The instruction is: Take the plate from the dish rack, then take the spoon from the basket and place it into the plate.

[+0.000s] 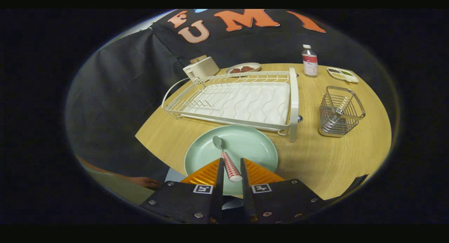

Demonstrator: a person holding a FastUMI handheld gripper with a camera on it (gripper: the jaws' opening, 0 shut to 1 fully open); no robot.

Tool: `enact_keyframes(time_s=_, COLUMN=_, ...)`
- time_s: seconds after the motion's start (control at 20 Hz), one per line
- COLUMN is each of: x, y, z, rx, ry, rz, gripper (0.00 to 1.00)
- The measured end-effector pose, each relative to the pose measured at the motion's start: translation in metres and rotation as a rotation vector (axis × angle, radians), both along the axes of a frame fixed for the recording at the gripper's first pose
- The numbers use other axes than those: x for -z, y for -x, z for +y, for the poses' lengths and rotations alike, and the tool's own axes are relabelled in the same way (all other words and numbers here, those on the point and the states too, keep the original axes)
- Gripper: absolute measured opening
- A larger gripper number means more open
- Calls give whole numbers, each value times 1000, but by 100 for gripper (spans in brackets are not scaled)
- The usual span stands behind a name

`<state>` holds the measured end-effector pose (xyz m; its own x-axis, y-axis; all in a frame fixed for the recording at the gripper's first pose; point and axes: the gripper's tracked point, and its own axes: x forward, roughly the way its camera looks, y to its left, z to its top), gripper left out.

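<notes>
I have the gripper [231,169] low over the near edge of the plate [245,148]. Its fingers [219,171] sit close either side of the spoon [226,158], at the checked handle end. I can't tell from here whether both pads are pressing the handle or have just let it go; the gap looks about handle-wide.

The spoon's bowl end lies on the plate's floor, pointing away from me toward the dish rack [238,100], and the handle slopes up toward the fingers. My read: held by the tail so the bowl lands first and the handle can drop inside the rim instead of tipping out.

The plate sits flat on the bench [333,165], just in front of the rack's near rail. The rack holds nothing, so the plate part looks done. It's close to me, probably to keep the spoon drop short.

The wire basket [338,111] stands to the right of the rack, well apart from the plate.

The bottle [309,60] and small dishes at the far side of the bench aren't in my way.

Next, in my judgement: part the fingers and back straight off without dragging the handle.
</notes>
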<state>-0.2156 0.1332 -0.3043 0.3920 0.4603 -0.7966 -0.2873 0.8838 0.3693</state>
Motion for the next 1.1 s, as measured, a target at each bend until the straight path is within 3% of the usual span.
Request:
enact_keyframes(time_s=0.35, x=5, y=-5, z=-19, rx=37, ry=59, rz=-7, gripper=37)
enact_keyframes(time_s=0.6, x=-25, y=-46, z=-45, rx=115, ry=113, rz=-159, gripper=44)
enact_keyframes(time_s=0.75, x=-59, y=-70, z=-64, rx=151, ry=143, rz=-260, gripper=44)
enact_keyframes(time_s=1.1, x=-171, y=-126, z=-92, rx=244, ry=128, rz=-511, gripper=58)
